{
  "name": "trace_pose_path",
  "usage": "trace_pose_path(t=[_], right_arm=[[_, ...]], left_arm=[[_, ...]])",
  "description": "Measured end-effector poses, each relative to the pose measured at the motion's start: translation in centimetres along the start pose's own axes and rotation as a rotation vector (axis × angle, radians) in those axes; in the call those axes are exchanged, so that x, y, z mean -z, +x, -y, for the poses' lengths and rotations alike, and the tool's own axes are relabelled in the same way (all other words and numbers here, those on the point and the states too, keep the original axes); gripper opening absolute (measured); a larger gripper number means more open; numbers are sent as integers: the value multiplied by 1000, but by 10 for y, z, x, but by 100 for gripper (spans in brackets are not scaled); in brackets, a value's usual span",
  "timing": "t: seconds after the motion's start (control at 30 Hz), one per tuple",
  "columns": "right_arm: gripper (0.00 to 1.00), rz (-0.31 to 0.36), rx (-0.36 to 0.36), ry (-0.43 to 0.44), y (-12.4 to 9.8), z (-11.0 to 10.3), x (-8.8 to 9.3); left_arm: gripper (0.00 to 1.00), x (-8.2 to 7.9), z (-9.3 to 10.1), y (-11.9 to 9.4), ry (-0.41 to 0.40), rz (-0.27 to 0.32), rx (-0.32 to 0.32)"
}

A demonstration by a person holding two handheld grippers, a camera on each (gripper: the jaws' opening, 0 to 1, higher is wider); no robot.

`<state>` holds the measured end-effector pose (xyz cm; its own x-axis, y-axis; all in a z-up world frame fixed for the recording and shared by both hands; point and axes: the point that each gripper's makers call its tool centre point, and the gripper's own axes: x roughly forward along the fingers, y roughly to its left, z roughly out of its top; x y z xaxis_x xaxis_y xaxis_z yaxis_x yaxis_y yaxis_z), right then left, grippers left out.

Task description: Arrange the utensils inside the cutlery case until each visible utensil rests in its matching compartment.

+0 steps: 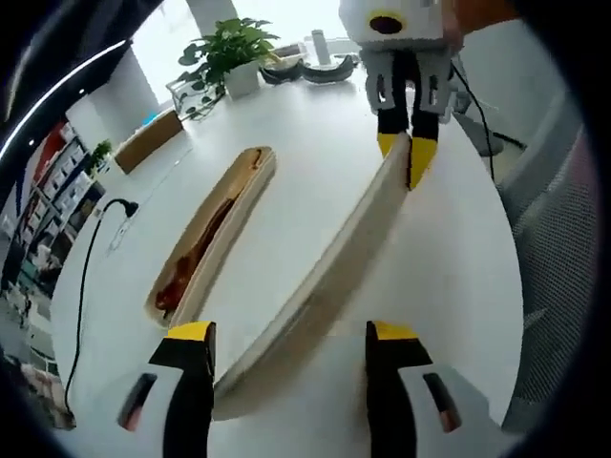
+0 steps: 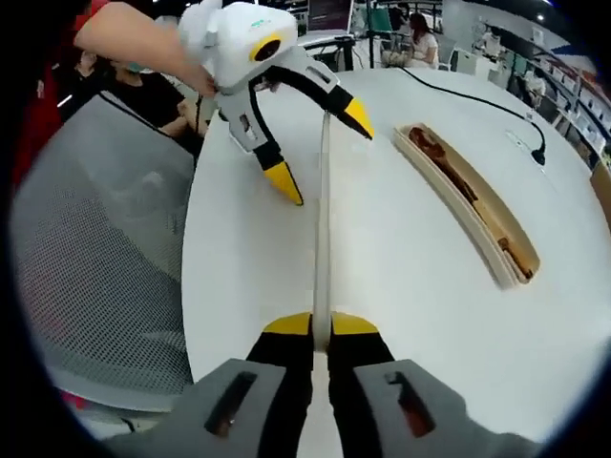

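A long, pale wooden lid (image 2: 323,229) lies between both grippers over the white worktop (image 2: 410,286). The right gripper (image 2: 321,325) is clamped on one end; the left gripper (image 1: 286,334) stands spread around the other end. The case (image 1: 212,232), holding brown utensils (image 1: 196,253), lies at ten o'clock in the left gripper view. A plant (image 1: 229,52) stands at twelve.

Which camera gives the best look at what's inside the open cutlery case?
The left gripper view: the open cutlery case lies full length there, with brownish utensils showing inside. The right gripper view shows the case too, from a lower angle, so its near wall hides part of the contents.
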<state>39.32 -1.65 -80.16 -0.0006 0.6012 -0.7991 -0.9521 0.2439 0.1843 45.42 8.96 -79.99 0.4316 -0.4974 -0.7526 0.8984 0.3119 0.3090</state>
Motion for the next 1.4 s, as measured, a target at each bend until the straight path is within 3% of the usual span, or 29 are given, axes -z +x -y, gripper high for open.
trace_pose_path(t=[0.03,0.13,0.17,0.23,0.3,0.37,0.43,0.5,0.7,0.8,0.83,0.93,1.03,1.1,1.17,1.2,1.23,1.3,1.4], right_arm=[[1,12,-34,23,-3,-6,-3],[0,28,-82,44,-10,-14,-9],[0,32,-95,54,-13,-17,-10],[0,44,-172,122,-19,-30,-16],[0,41,-191,148,-24,-33,-18],[0,28,-269,189,-30,-46,-19],[0,38,-290,160,-34,-50,-21],[0,43,-333,242,-40,-56,-24],[0,86,-400,362,-56,-58,-35],[0,83,-447,384,-60,-66,-39],[0,92,-493,408,-64,-73,-43],[0,70,-514,433,-67,-76,-41],[1,80,-566,507,-72,-81,-45],[1,114,-553,531,-72,-75,-47],[1,202,-559,628,-76,-66,-58],[1,215,-549,638,-76,-63,-59],[1,286,-500,668,-76,-50,-63],[1,356,-466,732,-80,-36,-65],[1,416,-422,770,-83,-23,-65]], left_arm=[[65,-3,0,-2,40,10,-2],[63,-2,2,-8,53,15,-4],[62,-2,0,-11,97,14,-22],[61,3,0,-15,128,0,-32],[60,5,0,-19,142,-1,-33],[57,6,-1,-24,166,3,-43],[58,6,-3,-31,181,17,-52],[59,4,1,-36,192,33,-37],[60,0,15,-43,259,51,-25],[60,-2,17,-44,265,53,-30],[59,-3,18,-45,277,55,-33],[44,-3,18,-50,267,51,-28],[45,-5,24,-55,249,70,-2],[44,-6,26,-57,245,69,3],[43,-3,27,-58,222,54,10],[42,-1,27,-57,203,52,14],[42,0,27,-57,176,47,19],[42,-2,25,-60,147,58,16],[41,-6,22,-59,110,60,25]])
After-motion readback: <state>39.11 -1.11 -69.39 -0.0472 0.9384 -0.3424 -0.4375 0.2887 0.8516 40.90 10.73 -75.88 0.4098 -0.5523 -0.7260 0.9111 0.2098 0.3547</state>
